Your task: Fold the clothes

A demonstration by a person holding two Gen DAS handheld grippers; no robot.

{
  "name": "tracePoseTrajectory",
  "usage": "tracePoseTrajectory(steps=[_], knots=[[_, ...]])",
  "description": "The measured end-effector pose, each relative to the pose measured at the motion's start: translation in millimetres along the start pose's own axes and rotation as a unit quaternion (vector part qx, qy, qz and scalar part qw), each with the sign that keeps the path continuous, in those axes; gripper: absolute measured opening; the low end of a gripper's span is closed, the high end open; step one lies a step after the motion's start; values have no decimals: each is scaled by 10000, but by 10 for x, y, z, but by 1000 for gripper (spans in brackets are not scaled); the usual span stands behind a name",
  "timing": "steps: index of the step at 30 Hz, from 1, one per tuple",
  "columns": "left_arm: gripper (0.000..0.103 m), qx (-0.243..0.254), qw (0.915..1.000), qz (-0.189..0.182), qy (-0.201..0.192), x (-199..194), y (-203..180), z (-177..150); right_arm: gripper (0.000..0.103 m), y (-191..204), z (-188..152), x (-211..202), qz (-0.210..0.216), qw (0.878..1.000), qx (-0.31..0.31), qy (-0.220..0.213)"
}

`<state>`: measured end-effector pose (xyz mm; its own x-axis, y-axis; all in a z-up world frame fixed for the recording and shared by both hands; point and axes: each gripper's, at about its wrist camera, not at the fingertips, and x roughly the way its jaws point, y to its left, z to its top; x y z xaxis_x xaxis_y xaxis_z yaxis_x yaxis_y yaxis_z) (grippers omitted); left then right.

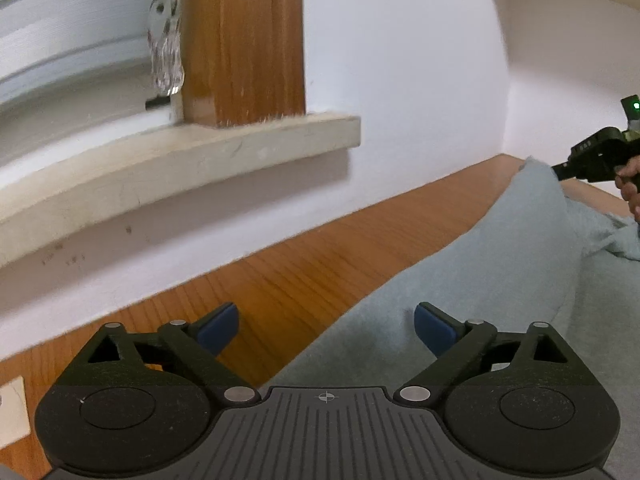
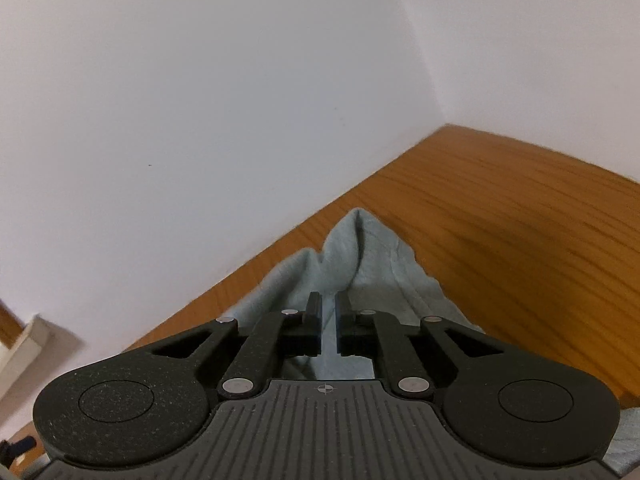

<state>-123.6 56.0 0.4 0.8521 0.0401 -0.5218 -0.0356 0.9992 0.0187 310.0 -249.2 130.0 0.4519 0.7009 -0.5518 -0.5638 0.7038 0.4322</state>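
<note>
Fingers of the right gripper (image 2: 329, 326) clamp the light-blue garment (image 2: 360, 256); left gripper (image 1: 326, 330) fingers spread apart.

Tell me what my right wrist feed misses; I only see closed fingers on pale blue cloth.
Observer: The left gripper is open, its blue pads spread wide, holding nothing.
Operator: Say where it sits.
Observer: It hovers at the near edge of the pale blue garment, one pad over the wooden table, the other over cloth.
Operator: Report how my lift looks from there.
Observer: The right gripper holds a corner of the garment raised into a peak above the table.
Operator: Name anything beyond the table.
Observer: A window sill juts from the wall behind the left gripper.
</note>
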Motion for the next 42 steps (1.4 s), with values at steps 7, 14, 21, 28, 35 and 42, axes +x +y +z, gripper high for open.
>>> tracePoseTrajectory(steps=[7, 14, 21, 28, 35, 42], knots=[[100, 136, 9995, 248, -121, -392, 42, -33, 51, 367, -299, -184, 263, 9934, -1087, 258], [97, -19, 9990, 448, -65, -604, 205, -183, 60, 342, -637, -500, 406, 9853, -1515, 680], [48, -692, 9974, 194, -86, -834, 415, -345, 66, 266, -878, -688, 303, 9833, -1659, 686], [37, -509, 9980, -250, 265, -992, 412, -474, 70, 302, -985, -896, 369, 9819, -1758, 607], [49, -14, 9977, -470, 483, -1051, 118, -574, 76, 386, -1077, -948, 624, 9744, -2079, 588], [49, -8, 9968, -494, 629, -986, 136, -544, 72, 463, -1163, -868, 587, 9625, -2568, 656]])
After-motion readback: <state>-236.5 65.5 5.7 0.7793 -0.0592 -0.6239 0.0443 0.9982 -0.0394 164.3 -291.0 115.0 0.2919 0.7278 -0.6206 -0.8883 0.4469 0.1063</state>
